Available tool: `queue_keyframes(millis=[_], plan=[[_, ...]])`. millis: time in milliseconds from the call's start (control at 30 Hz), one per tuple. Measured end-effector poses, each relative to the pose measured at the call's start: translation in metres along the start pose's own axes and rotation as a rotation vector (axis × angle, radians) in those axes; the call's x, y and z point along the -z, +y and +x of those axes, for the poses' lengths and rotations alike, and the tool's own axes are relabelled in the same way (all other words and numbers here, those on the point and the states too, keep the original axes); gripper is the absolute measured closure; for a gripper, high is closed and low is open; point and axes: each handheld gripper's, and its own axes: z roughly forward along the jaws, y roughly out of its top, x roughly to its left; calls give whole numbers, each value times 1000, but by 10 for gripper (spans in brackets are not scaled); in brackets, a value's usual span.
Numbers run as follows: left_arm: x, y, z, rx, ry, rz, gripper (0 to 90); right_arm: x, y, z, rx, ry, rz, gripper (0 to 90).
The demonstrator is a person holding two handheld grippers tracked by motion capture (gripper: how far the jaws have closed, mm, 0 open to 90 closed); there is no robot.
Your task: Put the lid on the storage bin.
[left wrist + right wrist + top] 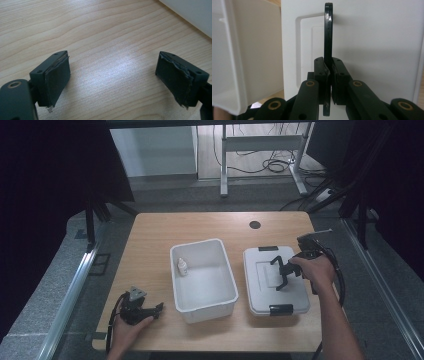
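A white box with a lid [295, 292] stands on the right half of the wooden table [150, 245]. A thin black handle [276, 261] rises from the lid. My right gripper [286, 272] is shut on that handle, coming in from the box's right side. In the right gripper view the handle [328, 30] stands edge-on between the pads, the right gripper [329, 72] pinching its lower part in front of the white lid [374, 50]. My left gripper [159, 309] rests near the table's front left corner. Its jaws are open over bare wood [100, 30], the left gripper [112, 80] holding nothing.
An open white bin [197, 244] sits mid-table with a small white bottle [182, 266] in its far left corner. Its wall [229, 50] is close on the left in the right gripper view. Black latches [268, 249] [281, 309] sit at the lid's far and near ends.
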Motion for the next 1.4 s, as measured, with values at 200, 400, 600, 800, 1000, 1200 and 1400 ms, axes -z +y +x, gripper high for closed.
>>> queue_keyframes(millis=[200, 400, 600, 800, 1000, 1200, 1400], plan=[[0, 0, 0, 0, 0, 0, 124, 8, 0, 5, 21, 15, -8, 842], [0, 0, 0, 0, 0, 0, 125, 17, -1, 10, 35, 47, -24, 842], [0, 0, 0, 2, 1, -1, 125, 29, -1, 15, 46, 63, -44, 842], [0, 0, 0, 0, 1, -2, 125, 37, -2, 18, 53, 63, -55, 842], [0, 0, 0, 0, 1, -1, 125, 44, -2, 22, 63, 66, -63, 842], [0, 0, 0, 0, 1, -1, 125, 51, -2, 30, 79, 70, -68, 842], [0, 0, 0, 0, 0, 1, 124, 57, -3, 38, 91, 88, -73, 842]])
